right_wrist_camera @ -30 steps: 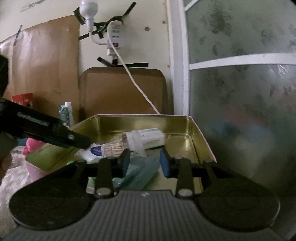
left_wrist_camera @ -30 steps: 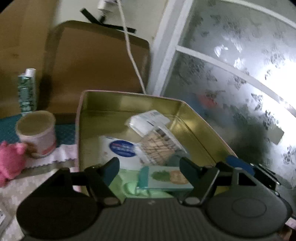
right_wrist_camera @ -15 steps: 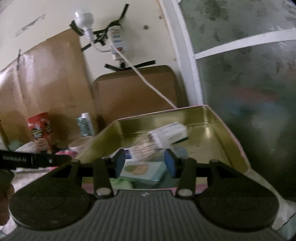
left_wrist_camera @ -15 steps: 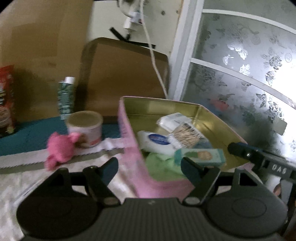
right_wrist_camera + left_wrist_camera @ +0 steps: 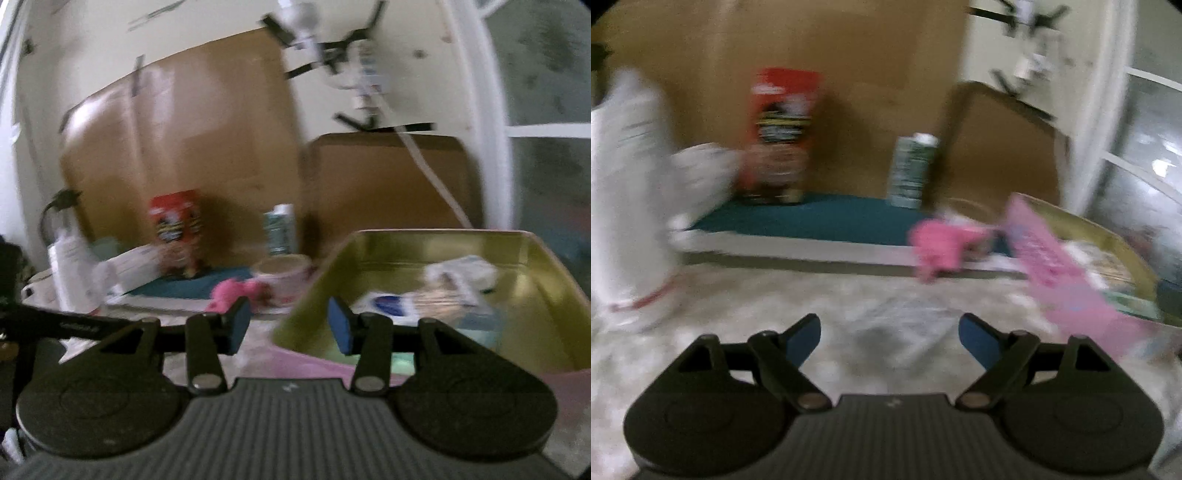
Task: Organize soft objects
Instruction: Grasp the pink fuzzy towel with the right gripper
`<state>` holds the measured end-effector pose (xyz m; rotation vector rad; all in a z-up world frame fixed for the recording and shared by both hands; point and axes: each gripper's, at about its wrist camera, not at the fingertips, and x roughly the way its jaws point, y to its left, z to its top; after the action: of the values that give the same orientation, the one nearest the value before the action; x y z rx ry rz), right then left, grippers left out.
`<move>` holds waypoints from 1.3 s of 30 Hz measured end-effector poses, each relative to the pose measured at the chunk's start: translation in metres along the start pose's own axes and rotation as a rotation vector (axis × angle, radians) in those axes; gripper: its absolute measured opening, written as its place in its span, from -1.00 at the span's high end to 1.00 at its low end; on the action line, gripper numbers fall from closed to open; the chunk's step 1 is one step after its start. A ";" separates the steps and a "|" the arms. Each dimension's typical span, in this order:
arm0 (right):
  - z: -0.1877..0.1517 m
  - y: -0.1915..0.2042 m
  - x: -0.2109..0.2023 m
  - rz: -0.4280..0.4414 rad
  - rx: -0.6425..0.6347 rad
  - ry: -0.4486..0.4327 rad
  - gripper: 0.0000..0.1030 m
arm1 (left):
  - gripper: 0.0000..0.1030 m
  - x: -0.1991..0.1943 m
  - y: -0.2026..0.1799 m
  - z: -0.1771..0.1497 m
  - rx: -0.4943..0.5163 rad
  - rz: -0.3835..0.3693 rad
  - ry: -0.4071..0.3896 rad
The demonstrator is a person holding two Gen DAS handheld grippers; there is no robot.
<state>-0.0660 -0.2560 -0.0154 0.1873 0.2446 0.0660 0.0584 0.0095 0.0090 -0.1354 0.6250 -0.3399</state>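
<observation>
bench [image 5: 746,295]: pale patterned cloth under both my grippers, blurred in both views.
cardboard [image 5: 207,122]: brown sheets taped up on the far wall.
tin [image 5: 436,242]: gold inside, pink outside, at the right of the bench; packets and a white tube lie in it, too blurred to name.
teal mat [image 5: 812,219]: far side of the bench, left of the tin.
red snack can [image 5: 781,136]: upright on the far left of the teal mat.
green carton [image 5: 910,170]: upright on the mat, right of the red snack can, against the cardboard.
cup [image 5: 282,269]: pale, just left of the tin.
pink soft toy [image 5: 936,249]: on the near edge of the mat, just left of the tin and outside it.
left gripper [image 5: 889,332]: my jaws stand wide apart, nothing between them, over bare cloth.
right gripper [image 5: 290,325]: my jaws are apart and hold nothing, near the tin's near left corner.
</observation>
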 end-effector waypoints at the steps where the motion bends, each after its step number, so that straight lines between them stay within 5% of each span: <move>1: 0.000 0.008 0.005 0.014 -0.016 0.013 0.04 | -0.65 0.000 0.009 -0.001 -0.008 0.024 -0.005; 6: 0.001 0.041 0.039 0.080 -0.073 0.087 0.04 | -0.65 0.004 0.044 -0.008 -0.040 0.139 -0.020; 10: 0.004 0.059 0.082 0.108 -0.063 0.128 -0.14 | -0.65 0.003 0.054 -0.009 -0.098 0.113 -0.031; 15: 0.006 0.062 0.151 0.033 -0.017 0.178 -0.36 | -0.65 -0.001 0.047 -0.013 -0.056 0.112 -0.056; 21: 0.002 0.043 0.228 -0.069 0.122 0.282 -0.36 | -0.64 -0.002 0.052 -0.013 -0.100 0.103 -0.076; 23: 0.004 0.042 0.236 -0.060 0.119 0.273 -0.11 | -0.64 -0.002 0.054 -0.012 -0.110 0.100 -0.079; 24: 0.006 0.045 0.237 -0.042 0.106 0.284 0.15 | -0.64 -0.002 0.055 -0.011 -0.115 0.099 -0.078; 25: 0.008 0.047 0.235 -0.033 0.096 0.284 0.18 | -0.64 -0.001 0.055 -0.011 -0.118 0.097 -0.077; 34: 0.005 0.098 0.126 0.218 -0.203 0.192 0.17 | -0.65 -0.001 0.058 -0.011 -0.129 0.091 -0.061; 39: -0.019 0.114 0.076 0.394 -0.282 0.293 0.14 | -0.68 -0.002 0.059 -0.011 -0.134 0.068 -0.062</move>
<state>-0.0022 -0.1345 -0.0291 -0.0588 0.4845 0.5187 0.0663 0.0653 -0.0117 -0.2520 0.5896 -0.2271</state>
